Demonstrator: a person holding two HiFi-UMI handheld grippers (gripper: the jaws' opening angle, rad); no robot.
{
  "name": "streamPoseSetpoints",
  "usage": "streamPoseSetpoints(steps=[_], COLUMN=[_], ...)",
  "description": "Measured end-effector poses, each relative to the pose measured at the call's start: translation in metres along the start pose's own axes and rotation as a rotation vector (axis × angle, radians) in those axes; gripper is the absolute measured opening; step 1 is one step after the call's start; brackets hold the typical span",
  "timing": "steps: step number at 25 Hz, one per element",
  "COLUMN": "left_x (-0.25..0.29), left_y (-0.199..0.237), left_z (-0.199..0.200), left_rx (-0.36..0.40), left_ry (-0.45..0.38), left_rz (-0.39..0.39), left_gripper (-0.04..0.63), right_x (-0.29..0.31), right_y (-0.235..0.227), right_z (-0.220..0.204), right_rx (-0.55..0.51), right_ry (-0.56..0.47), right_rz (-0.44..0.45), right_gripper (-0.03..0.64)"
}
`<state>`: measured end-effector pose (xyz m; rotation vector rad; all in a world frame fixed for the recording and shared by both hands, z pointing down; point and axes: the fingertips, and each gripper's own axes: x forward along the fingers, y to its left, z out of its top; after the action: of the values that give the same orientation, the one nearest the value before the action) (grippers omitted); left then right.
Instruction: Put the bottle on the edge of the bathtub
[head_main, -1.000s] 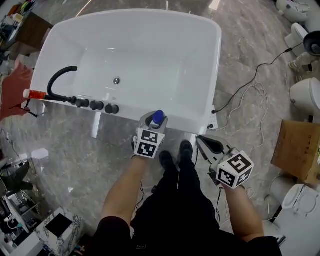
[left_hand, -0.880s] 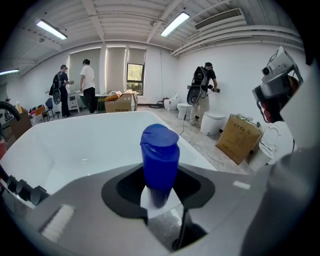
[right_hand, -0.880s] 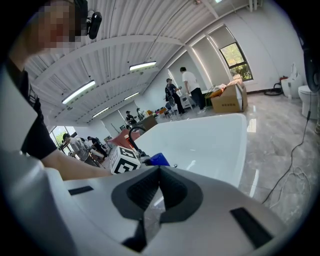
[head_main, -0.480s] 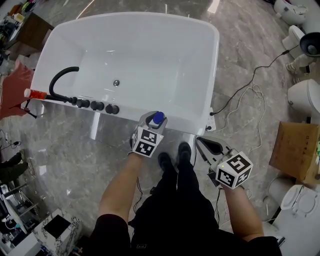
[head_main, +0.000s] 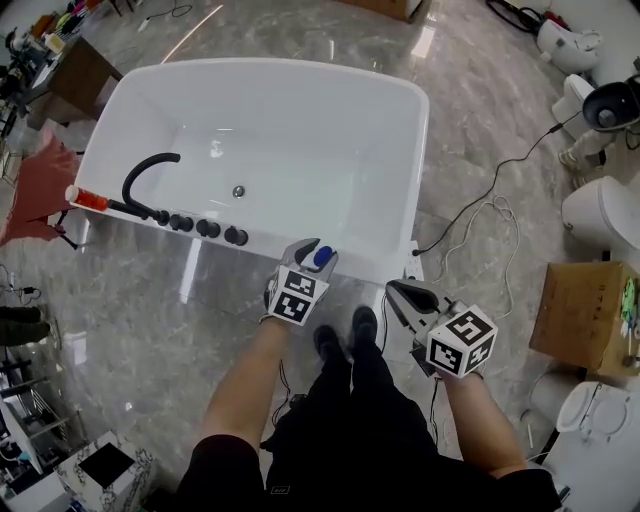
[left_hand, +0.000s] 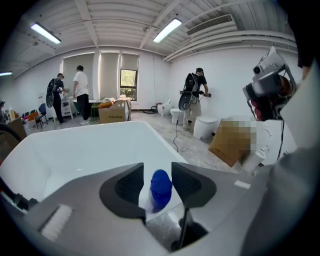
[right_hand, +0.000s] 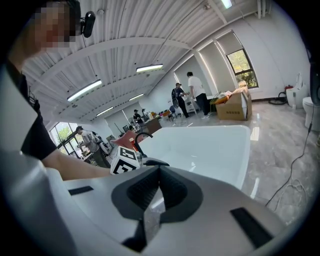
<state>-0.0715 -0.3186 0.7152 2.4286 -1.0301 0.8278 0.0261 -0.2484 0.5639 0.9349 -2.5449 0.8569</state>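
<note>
Bracketing the blue-capped bottle (head_main: 321, 256) with the left gripper (left_hand: 157, 176), jaws just spread wide, pads clear of it. Stands upright on the bathtub's (head_main: 270, 68) near rim. Keeps the right gripper (right_hand: 159, 182) clamped together, empty.

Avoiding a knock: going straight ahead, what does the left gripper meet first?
Probably the blue-capped white bottle between the left gripper's jaws, which have just been opening; behind it, the white bathtub.

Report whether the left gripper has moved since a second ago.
Yes, slightly: in the head view the left gripper sits closer to the tap knobs on the bathtub rim. Its jaws have just been opening, bottle between them.
</note>
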Motion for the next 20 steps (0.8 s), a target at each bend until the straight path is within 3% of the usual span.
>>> streamPoseSetpoints(steps=[5,13,20], left_x=[-0.047,-0.151,-0.236], left_y=[0.008,0.024,0.04], left_z=[0.046,0.081,0.099], left_rx=[-0.092,-0.178,-0.198], left_ry=[-0.107,-0.216,-0.282], left_rz=[0.028,0.127,0.218], left_gripper=[0.181,0.163,0.12], right_x=[-0.017,-0.052,-0.078], right_y=[0.013,0.05,0.061], right_z=[0.023,0.054,0.088], right_rx=[0.007,-0.045,-0.09], right_ry=[-0.041,-0.12,-0.215], right_rz=[-0.021,-0.053,-0.079], right_gripper=[0.011,0.011,0.011])
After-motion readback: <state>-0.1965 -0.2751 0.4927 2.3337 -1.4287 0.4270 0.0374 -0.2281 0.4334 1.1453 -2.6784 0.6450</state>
